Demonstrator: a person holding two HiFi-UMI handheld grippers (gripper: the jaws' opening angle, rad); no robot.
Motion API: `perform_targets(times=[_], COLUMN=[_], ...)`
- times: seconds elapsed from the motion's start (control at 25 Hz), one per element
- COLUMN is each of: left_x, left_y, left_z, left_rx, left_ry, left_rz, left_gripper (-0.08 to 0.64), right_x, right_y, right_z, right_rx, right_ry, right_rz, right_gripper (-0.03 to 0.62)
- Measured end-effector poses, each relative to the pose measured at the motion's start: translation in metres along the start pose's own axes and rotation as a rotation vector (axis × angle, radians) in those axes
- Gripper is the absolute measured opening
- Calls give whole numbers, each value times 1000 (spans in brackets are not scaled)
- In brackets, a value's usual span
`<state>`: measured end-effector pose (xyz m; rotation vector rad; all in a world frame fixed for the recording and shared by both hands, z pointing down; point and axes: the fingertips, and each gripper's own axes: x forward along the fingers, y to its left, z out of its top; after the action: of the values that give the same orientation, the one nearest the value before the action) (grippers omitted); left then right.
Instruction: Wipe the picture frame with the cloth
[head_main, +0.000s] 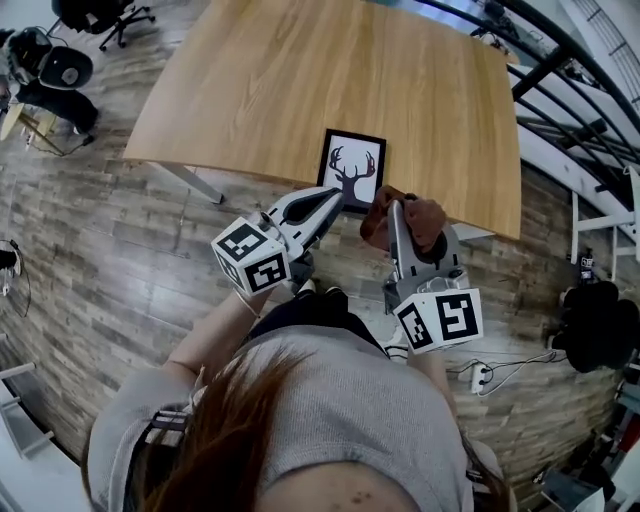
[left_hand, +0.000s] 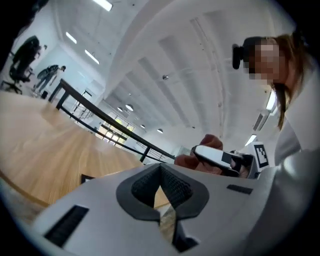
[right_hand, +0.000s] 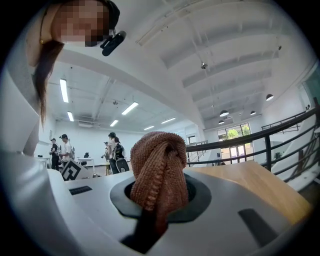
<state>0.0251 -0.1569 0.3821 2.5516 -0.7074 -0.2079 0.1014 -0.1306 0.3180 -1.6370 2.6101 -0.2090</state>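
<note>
In the head view you hold both grippers level before your chest. The left gripper (head_main: 328, 203) slants toward the one picture frame (head_main: 352, 170), a deer print lying near the closest edge of the table (head_main: 300, 80), and the right gripper (head_main: 397, 212) is just beside it with the one brown cloth (head_main: 425, 222) at its tip. In the left gripper view your jaws are pressed together on nothing. In the right gripper view they pinch the bunched cloth, which stands up between them.

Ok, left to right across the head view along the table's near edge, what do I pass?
The left gripper, picture frame, cloth; the right gripper overlaps the cloth it grips, so it's skipped.
</note>
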Motion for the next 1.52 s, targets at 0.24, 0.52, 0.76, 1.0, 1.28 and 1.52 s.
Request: perform_targets(times=[0.24,0.52,0.76,1.0,1.28,1.52], left_x=[18,2,-12,-32,-97,-164], left_y=[-22,-28,-44,-62,-101,-147], left_z=[3,2,2,2,0,-8], left_rx=[49,68,124,76,126,157], left_ry=[-35,-116,-130,-146,-167,-181], left_rz=[71,170,189,141,127,120], left_gripper=[8,8,8,8,8,8], right_x=[-14,-34,-45,-66,-116,-172], right_y=[-6,-9,0,20,81,157], right_z=[1,-2,5,12,11,4], right_rx=[17,29,27,20,-15,-40], right_ry=[-23,-54,-74,-96,-115,-125], right_rz=[16,43,44,21,-34,-65], right_gripper=[74,74,74,74,74,74])
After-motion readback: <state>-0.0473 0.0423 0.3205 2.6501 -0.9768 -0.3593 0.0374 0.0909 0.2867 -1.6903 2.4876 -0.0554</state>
